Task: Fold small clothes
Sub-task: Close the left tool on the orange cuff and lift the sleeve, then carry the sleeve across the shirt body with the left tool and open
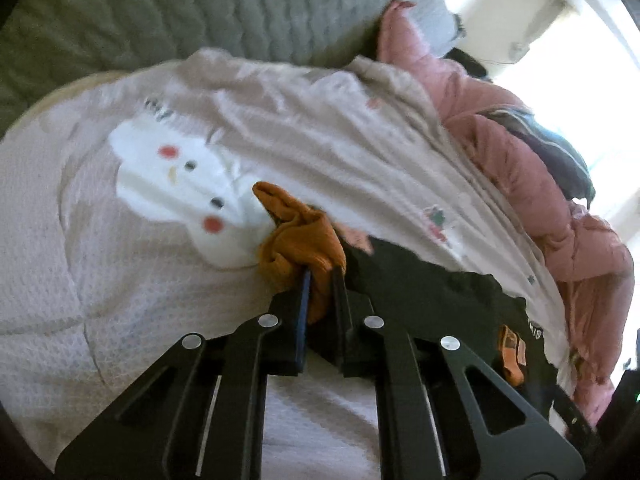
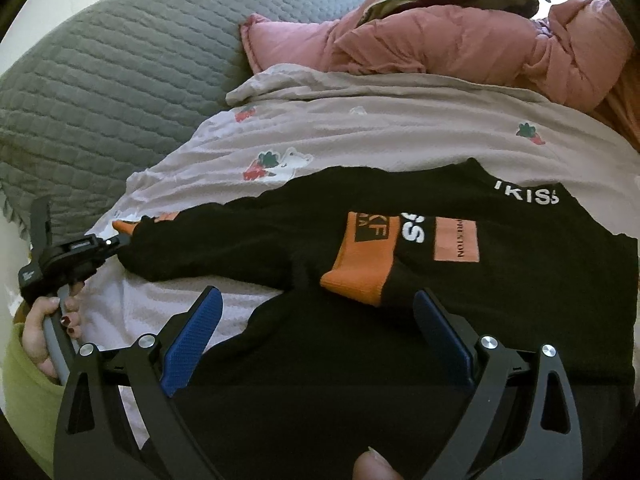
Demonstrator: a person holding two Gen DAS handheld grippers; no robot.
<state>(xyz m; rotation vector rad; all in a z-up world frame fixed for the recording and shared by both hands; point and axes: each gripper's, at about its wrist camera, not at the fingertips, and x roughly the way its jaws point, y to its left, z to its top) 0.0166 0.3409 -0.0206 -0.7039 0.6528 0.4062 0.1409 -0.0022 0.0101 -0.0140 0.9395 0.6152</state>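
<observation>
**Left gripper has the sleeve cuff; the sweater runs away to the right**

In the left wrist view the left gripper [image 1: 320,276] sits at lower centre, its jaws pressed nearly together on a bunched orange cuff [image 1: 298,240]. The cloth bulges up past the fingertips, so the hold looks firm to me.

The right wrist view shows where that cuff belongs. The black sweater [image 2: 460,312] lies spread over the pale printed bedcover [image 2: 360,136], filling the centre and right of the frame. One sleeve [image 2: 208,240] stretches out toward the left edge, its long axis running roughly level across the picture, and the left gripper [image 2: 118,240] meets its orange tip at mid left. A hand [image 2: 48,328] in a yellow-green sleeve holds that tool's handle at lower left.

The right gripper [image 2: 316,328] hovers at lower centre with its blue pads [image 2: 192,340] standing wide apart and nothing between them. Just above it, a second orange cuff [image 2: 360,264] lies folded onto the sweater's chest.

So the stretched sleeve belongs to the left hand. I'd judge the coming move is to carry that cuff rightward across the frame, along the sleeve's own line, onto the sweater's body. The right gripper is nearer the body and could pin it.
</observation>
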